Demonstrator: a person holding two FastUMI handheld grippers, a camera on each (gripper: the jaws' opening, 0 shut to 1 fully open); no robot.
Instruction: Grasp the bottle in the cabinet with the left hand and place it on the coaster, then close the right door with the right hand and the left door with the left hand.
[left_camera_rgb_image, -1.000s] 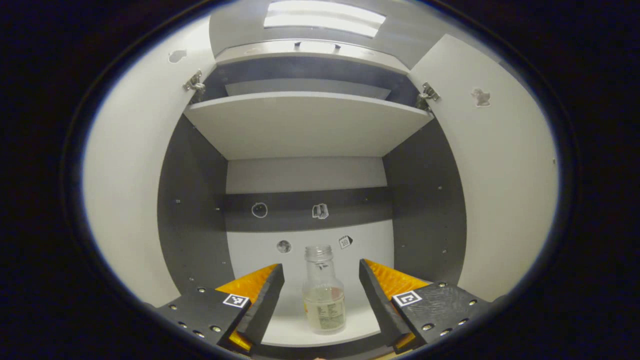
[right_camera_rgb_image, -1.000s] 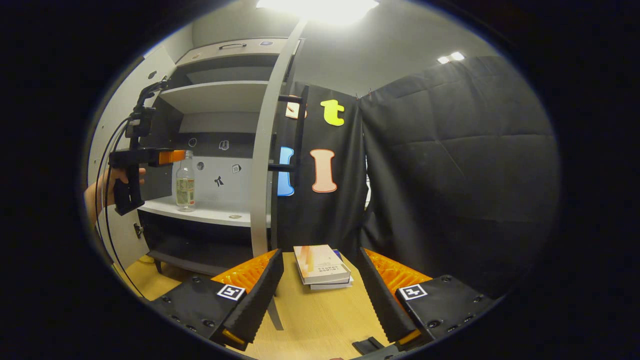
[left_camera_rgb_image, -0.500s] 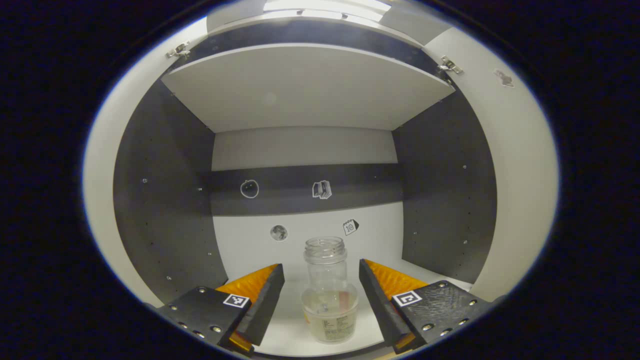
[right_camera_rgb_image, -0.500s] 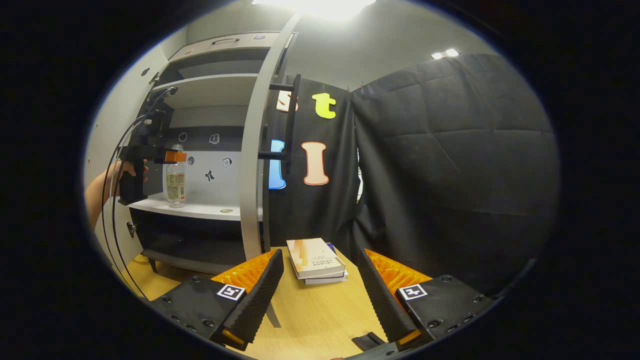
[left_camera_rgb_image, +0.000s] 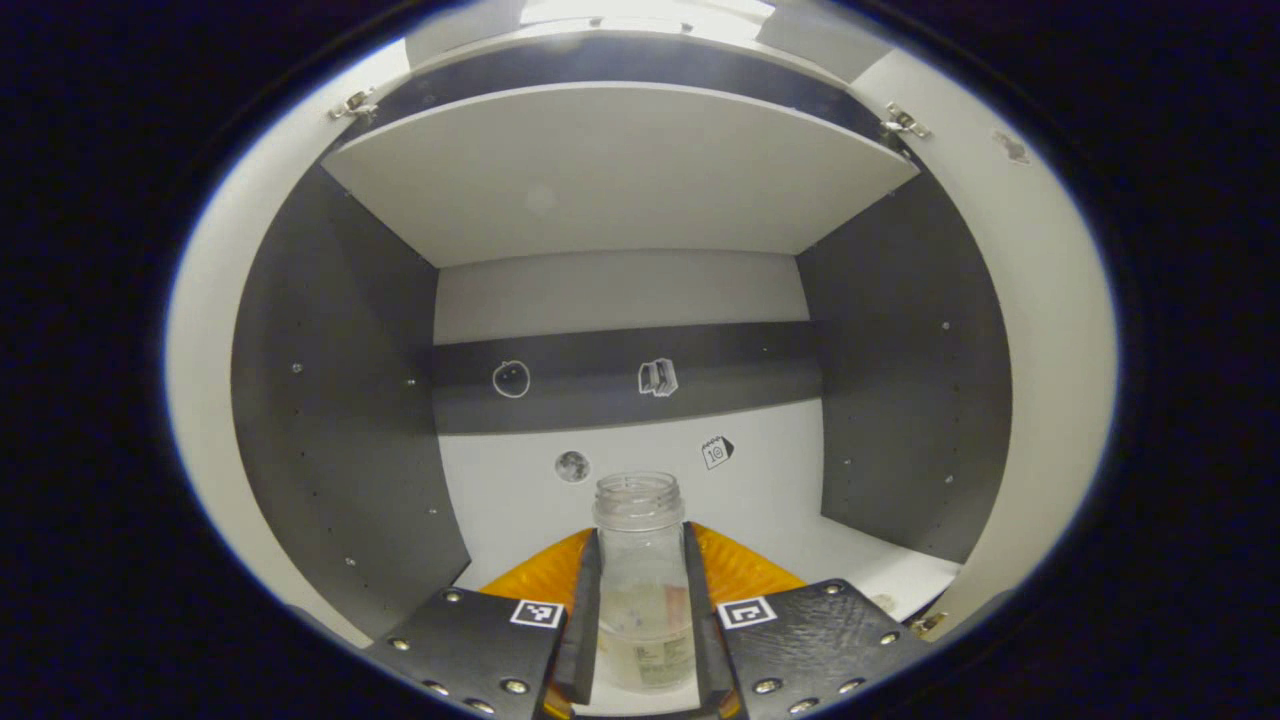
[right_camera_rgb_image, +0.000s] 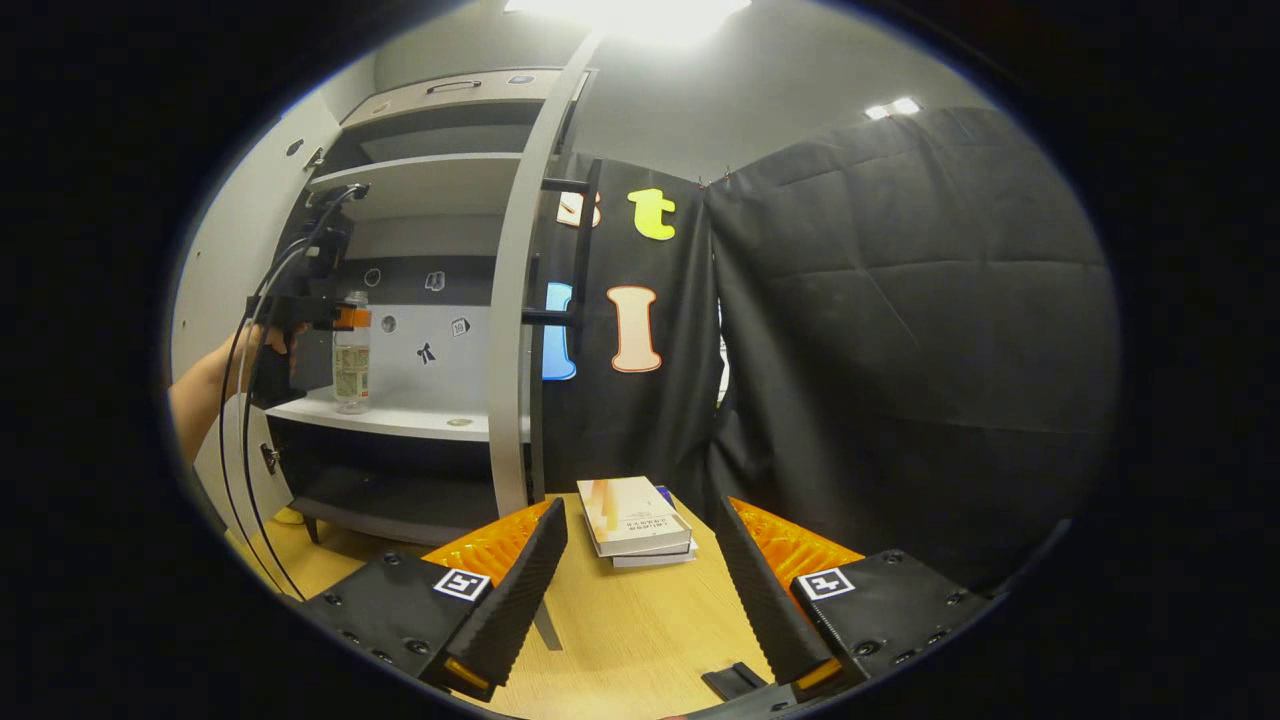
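A clear capless bottle (left_camera_rgb_image: 640, 580) with a little liquid and a label stands on the white cabinet shelf (left_camera_rgb_image: 880, 570). My left gripper (left_camera_rgb_image: 640, 610) is shut on the bottle, both fingers pressing its sides below the neck. In the right gripper view the bottle (right_camera_rgb_image: 351, 352) stands upright on the shelf with the left gripper (right_camera_rgb_image: 335, 318) at its upper part, held by a hand (right_camera_rgb_image: 245, 345). My right gripper (right_camera_rgb_image: 640, 580) hangs open over the wooden table (right_camera_rgb_image: 620, 630) with nothing between its fingers. A small round coaster (right_camera_rgb_image: 460, 422) lies on the shelf, right of the bottle.
Both cabinet doors stand open: the left door (left_camera_rgb_image: 200, 400) and the right door (left_camera_rgb_image: 1040, 380), whose edge (right_camera_rgb_image: 510, 330) shows with its black handle (right_camera_rgb_image: 580, 250). A stack of books (right_camera_rgb_image: 635, 520) lies on the table. A higher shelf (left_camera_rgb_image: 620, 170) spans overhead.
My left gripper's fingers have come together on the bottle, which stood loose between them before. The right gripper has barely shifted.
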